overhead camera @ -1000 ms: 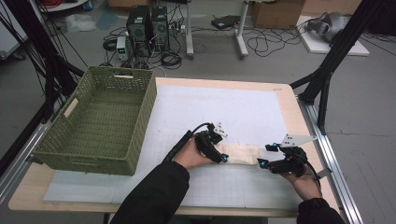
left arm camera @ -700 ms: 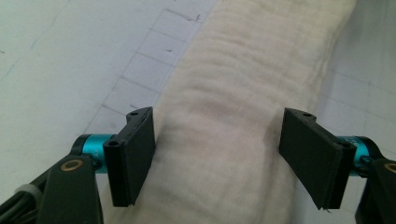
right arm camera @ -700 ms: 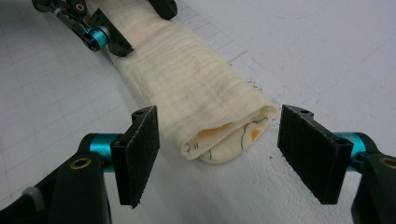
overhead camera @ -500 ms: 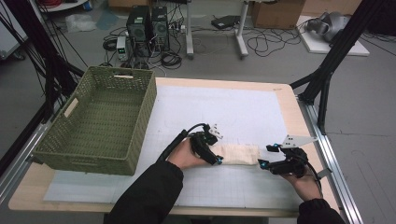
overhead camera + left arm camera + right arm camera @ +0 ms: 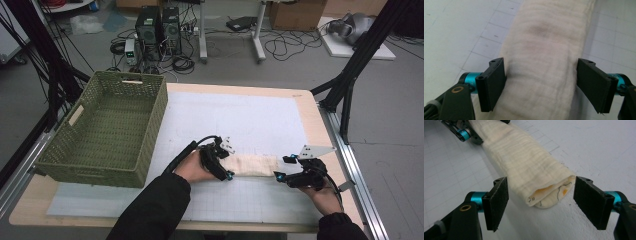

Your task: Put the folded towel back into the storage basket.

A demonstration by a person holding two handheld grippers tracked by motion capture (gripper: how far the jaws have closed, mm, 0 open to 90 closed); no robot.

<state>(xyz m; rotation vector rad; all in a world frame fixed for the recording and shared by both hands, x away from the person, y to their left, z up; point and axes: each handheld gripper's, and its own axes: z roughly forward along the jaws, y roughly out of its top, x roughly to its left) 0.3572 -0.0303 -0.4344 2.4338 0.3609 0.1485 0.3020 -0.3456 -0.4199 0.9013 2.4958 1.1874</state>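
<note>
Rolled cloth [image 5: 252,165], left claw [image 5: 226,161] seemingly shifted closer

You are working in a lab or test room, not a home. Your tabletop [image 5: 305,107] is a wooden board under a white gridded mat [image 5: 250,120], mounted on metal rails and flanked by black frame struts [image 5: 355,65]. Behind it, on a bare grey floor [image 5: 395,125], stand two computer towers [image 5: 157,25] amid loose, tangled cables [image 5: 285,47], with cardboard boxes [image 5: 295,12] along the far edge.
</note>
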